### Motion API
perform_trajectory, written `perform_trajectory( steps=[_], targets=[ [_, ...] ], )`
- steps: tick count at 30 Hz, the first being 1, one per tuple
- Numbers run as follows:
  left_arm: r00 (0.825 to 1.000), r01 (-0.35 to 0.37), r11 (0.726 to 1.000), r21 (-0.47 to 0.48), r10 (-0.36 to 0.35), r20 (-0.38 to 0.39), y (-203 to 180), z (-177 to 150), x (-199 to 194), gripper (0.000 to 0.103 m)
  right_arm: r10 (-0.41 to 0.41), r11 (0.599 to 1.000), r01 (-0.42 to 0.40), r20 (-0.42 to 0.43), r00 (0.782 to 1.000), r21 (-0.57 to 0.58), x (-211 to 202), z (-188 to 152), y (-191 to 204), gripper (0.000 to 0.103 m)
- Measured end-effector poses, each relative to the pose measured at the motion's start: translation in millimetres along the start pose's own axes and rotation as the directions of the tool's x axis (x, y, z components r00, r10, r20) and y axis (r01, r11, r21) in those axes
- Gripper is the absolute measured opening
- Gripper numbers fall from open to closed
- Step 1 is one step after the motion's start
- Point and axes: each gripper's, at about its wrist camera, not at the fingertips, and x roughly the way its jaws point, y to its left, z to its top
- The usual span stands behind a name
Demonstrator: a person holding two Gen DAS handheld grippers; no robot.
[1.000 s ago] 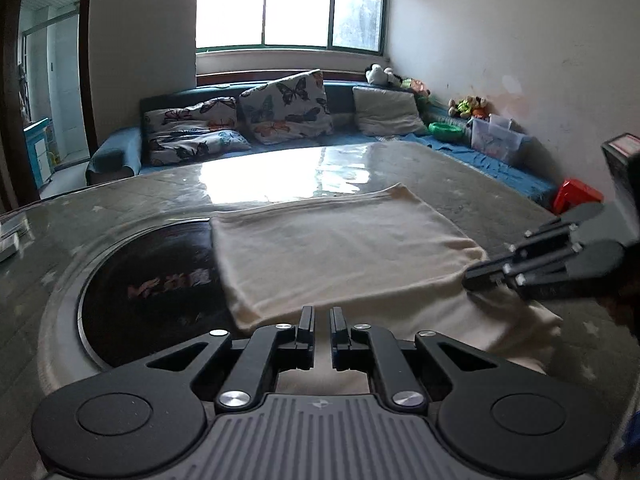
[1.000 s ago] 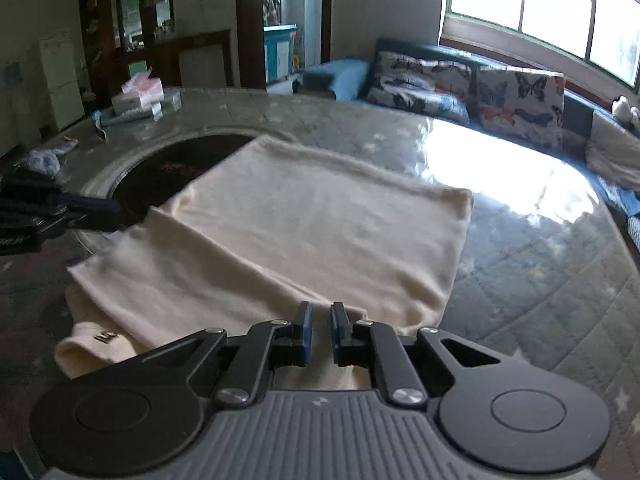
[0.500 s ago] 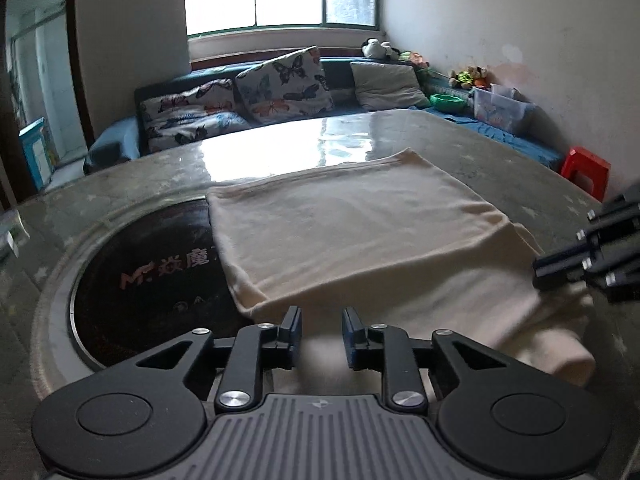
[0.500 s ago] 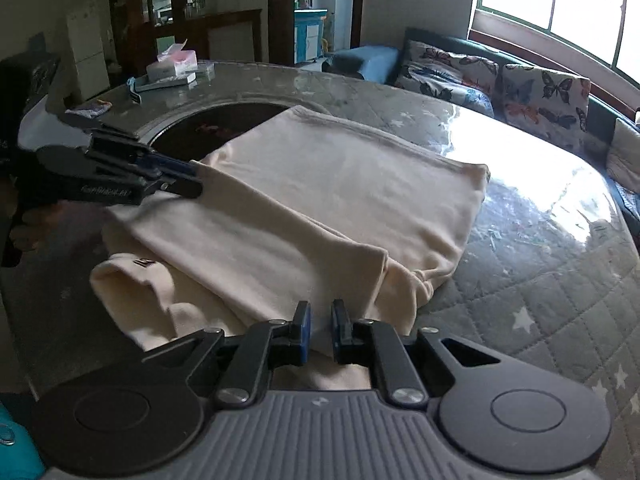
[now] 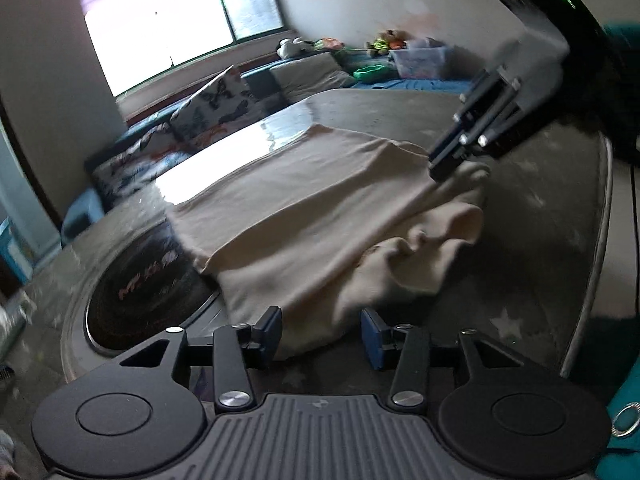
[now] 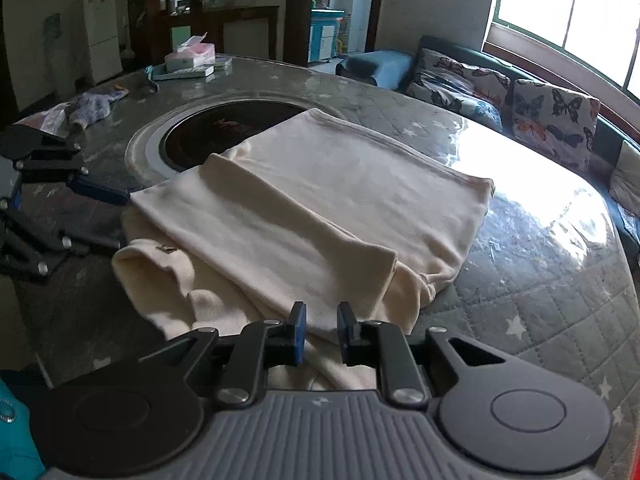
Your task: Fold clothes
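Note:
A cream garment (image 5: 320, 216) lies folded on the round table, its bunched collar end nearest me; it also shows in the right wrist view (image 6: 320, 208). My left gripper (image 5: 321, 334) is open, its jaws wide apart at the garment's near edge, holding nothing. My right gripper (image 6: 321, 330) is open by a small gap just above the near edge of the cloth, with nothing between the pads. The right gripper also shows in the left wrist view (image 5: 452, 160), above the garment's far right corner. The left gripper shows in the right wrist view (image 6: 80, 196), at the left of the cloth.
A black round hotplate (image 6: 224, 128) sits in the grey table (image 6: 520, 320), partly under the garment. A tissue box (image 6: 190, 56), books and a rag (image 6: 92, 106) lie at the table's far side. A sofa with butterfly cushions (image 6: 552, 124) runs under the window.
My left gripper has opened wide, let go of the garment and tilted. My right gripper has opened slightly and released the fold. The top layer now lies flat on the garment.

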Motion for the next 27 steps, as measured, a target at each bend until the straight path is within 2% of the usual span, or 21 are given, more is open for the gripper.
perform_trajectory(
  steps=[3,5,7,9,10,11,13,17,22,24,26,27],
  targets=[
    [1.000,0.006,0.999,0.036,-0.007,0.023,-10.5,2.3,7.6,0.047,-0.008,1.000,0.008,-0.003,1.000,-0.021,-6.3,-2.4,3.3,0.023],
    [1.000,0.003,0.998,0.055,-0.005,0.030,-14.7,3.6,13.8,0.047,-0.007,0.999,0.007,-0.004,1.000,-0.051,-11.8,-5.6,7.1,0.033],
    [0.999,0.009,0.998,0.055,-0.012,0.043,-15.3,5.4,16.3,0.046,-0.006,0.997,0.006,-0.005,1.000,-0.080,-17.2,-8.7,10.9,0.033],
    [0.998,0.017,0.998,0.052,-0.020,0.056,-15.2,7.5,18.5,0.033,-0.005,0.994,0.004,-0.006,1.000,-0.109,-22.7,-11.8,14.7,0.040],
    [0.998,0.026,0.999,0.043,-0.029,0.063,-13.4,9.6,18.7,0.022,-0.004,0.992,0.003,-0.007,1.000,-0.124,-25.4,-13.4,16.7,0.048],
    [0.997,0.035,0.999,0.032,-0.037,0.070,-11.3,11.7,18.7,0.016,-0.003,0.989,0.002,-0.007,1.000,-0.145,-27.6,-15.0,19.1,0.050],
    [0.996,0.047,0.999,-0.003,-0.047,0.082,-3.6,17.4,19.1,0.011,0.000,0.981,-0.001,-0.005,1.000,-0.195,-30.1,-18.0,25.0,0.051],
    [0.994,0.053,0.995,-0.082,-0.044,0.101,16.6,33.7,21.3,0.010,0.008,0.959,-0.005,0.008,1.000,-0.284,-29.1,-21.6,37.3,0.058],
    [0.991,0.083,0.988,-0.131,-0.069,0.112,32.6,48.4,30.6,0.009,0.000,0.944,0.021,0.065,0.998,-0.330,-10.5,-18.3,43.2,0.056],
    [0.992,0.086,0.985,-0.147,-0.071,0.102,35.4,49.2,36.8,0.009,0.008,0.950,0.012,0.062,0.998,-0.312,0.5,-15.1,39.8,0.047],
    [0.993,0.087,0.984,-0.155,-0.073,0.095,36.8,46.7,39.7,0.010,0.036,0.962,-0.022,0.043,0.998,-0.273,9.8,-10.9,33.9,0.027],
    [0.993,0.088,0.984,-0.157,-0.074,0.093,37.1,44.6,40.4,0.012,0.050,0.967,-0.039,0.037,0.998,-0.250,11.7,-8.6,30.4,0.023]
  ],
)
